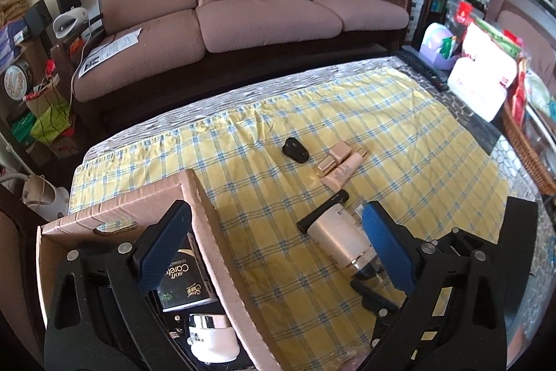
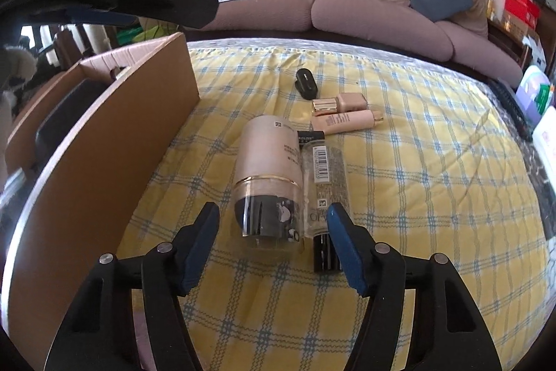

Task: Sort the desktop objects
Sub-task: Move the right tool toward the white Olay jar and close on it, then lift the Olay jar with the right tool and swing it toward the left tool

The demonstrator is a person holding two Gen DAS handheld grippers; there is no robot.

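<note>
My right gripper (image 2: 274,232), half-open, straddles the pink bottle (image 2: 267,172) mid-table untouched; my left gripper (image 1: 274,252) gapes wide over the cardboard box (image 1: 208,232) edge

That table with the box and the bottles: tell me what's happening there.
A person is sorting cosmetics into a cardboard box using two handheld grippers. The left gripper hangs open over the box wall. The right gripper, jaws open, straddles the clear end of a large pink bottle and the black cap of a clear bottle. Nothing is gripped yet.
</note>
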